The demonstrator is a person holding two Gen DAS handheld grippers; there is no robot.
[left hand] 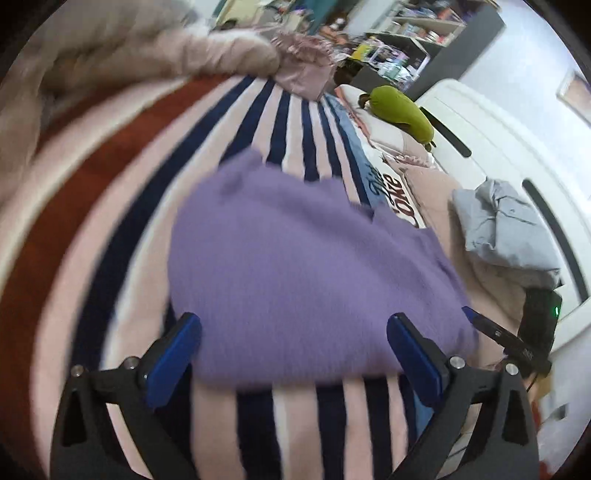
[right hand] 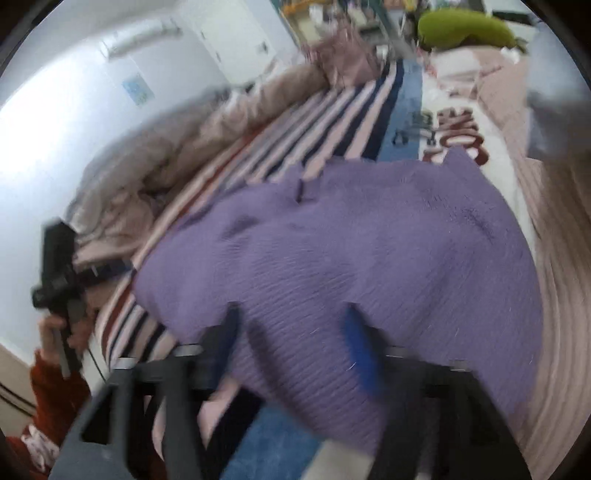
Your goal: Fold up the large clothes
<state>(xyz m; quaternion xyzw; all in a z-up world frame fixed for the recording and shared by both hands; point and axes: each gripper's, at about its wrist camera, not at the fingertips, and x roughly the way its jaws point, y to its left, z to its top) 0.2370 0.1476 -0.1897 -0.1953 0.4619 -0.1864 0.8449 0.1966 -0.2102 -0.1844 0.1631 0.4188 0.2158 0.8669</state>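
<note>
A purple knit sweater [left hand: 314, 266] lies folded in a thick bundle on a striped blanket [left hand: 280, 122] on the bed. My left gripper [left hand: 293, 350] is open, its blue pads on either side of the sweater's near edge, not closed on it. In the right wrist view the sweater [right hand: 362, 251] fills the middle. My right gripper [right hand: 291, 332] is open above the sweater's near edge; the view is motion-blurred. The left gripper [right hand: 59, 273] also shows at the left of the right wrist view, held in a hand.
A beige duvet [left hand: 122, 55] is bunched at the bed's far side. A green pillow [left hand: 402, 110] and a folded grey garment [left hand: 506, 225] lie to the right. A white headboard [left hand: 491, 136] and cluttered shelves [left hand: 413, 33] stand beyond.
</note>
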